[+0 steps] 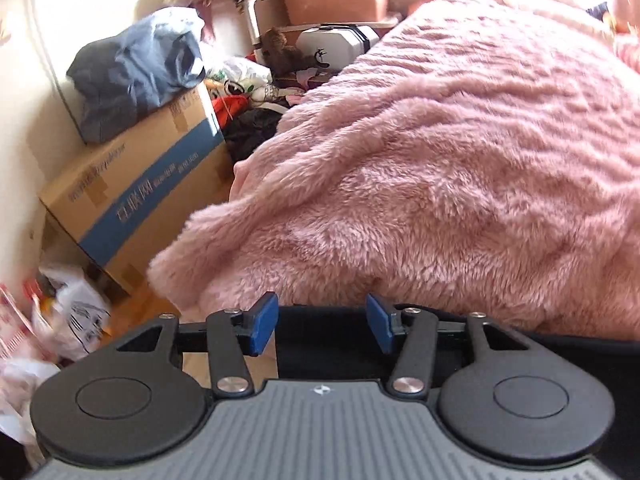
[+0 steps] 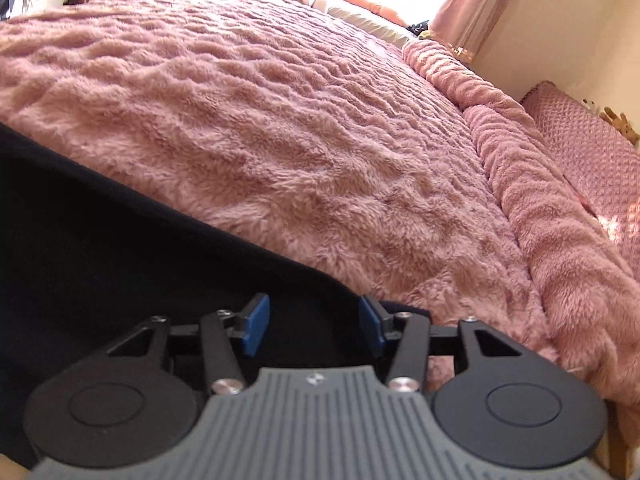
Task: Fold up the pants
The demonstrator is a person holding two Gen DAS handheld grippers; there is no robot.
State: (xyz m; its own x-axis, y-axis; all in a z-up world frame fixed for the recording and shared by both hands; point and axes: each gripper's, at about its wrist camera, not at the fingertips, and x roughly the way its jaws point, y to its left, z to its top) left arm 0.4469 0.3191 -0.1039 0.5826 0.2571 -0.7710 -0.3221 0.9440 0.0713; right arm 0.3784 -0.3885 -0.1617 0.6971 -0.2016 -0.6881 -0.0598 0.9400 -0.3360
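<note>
Along the near edge of the bed, black pants [image 2: 120,248] lie flat on the pink fluffy blanket [image 2: 300,120], directly under and ahead of both grippers. From the right wrist view, the dark cloth fills the lower left and its far edge runs as a slanted line from the left border down toward the right gripper [image 2: 314,322]. So the long axis of the visible cloth appears to run along the bed's near edge, toward the left hand's side. That gripper's blue pads stand moderately apart, with black fabric showing in the gap and below them, but neither pad presses on it.

The left gripper [image 1: 322,322] is likewise partly open and holds nothing. From its view, only a narrow strip of the pants [image 1: 320,344] shows between and behind the fingers, and the strip continues to the right below the blanket's pile. The cloth's left end seems to stop just beneath the left pad [image 1: 262,324], near the bed's near left corner, beyond which a cardboard box [image 1: 132,196] and floor clutter stand.

Each gripper sits at one end of the near edge, so neither hand is clearly the nearer. Most of the garment is hidden under the gripper bodies or cut off by the frames. Waistband, legs, hems and any existing fold cannot be told apart in the featureless black, and the left view is blurred.
</note>
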